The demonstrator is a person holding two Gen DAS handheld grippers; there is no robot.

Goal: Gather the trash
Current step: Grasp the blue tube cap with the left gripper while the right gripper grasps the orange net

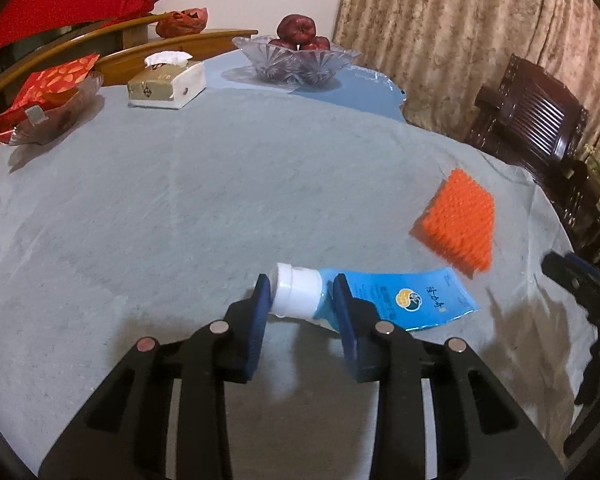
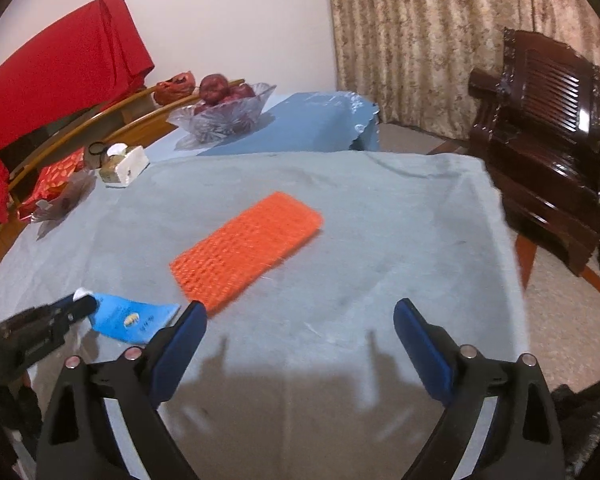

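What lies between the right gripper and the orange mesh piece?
Nothing: only bare grey tablecloth separates the open right gripper from the orange mesh piece, seen in the right wrist view.

Pale wall (image 2: pixel 236 20), patterned beige curtain (image 2: pixel 420 40), dark carved wooden chair (image 2: pixel 540 128), grey-clothed table (image 1: pixel 220 200), beige floor (image 2: pixel 560 312).

My left camera sits just behind the left gripper (image 1: pixel 300 292) and looks forward and down along its jaws, very close to the worktop (image 1: pixel 180 208). My right camera sits behind the right gripper (image 2: pixel 300 320) and looks the same way, down at the worktop from nearby. Both views share the blue tube (image 1: pixel 380 296), the orange mat (image 1: pixel 460 220), the fruit bowl (image 1: pixel 296 60), the tissue box (image 1: pixel 166 84), the curtain (image 1: pixel 480 40) and the dark chair (image 1: pixel 532 120). Each camera also catches the other gripper at its edge.
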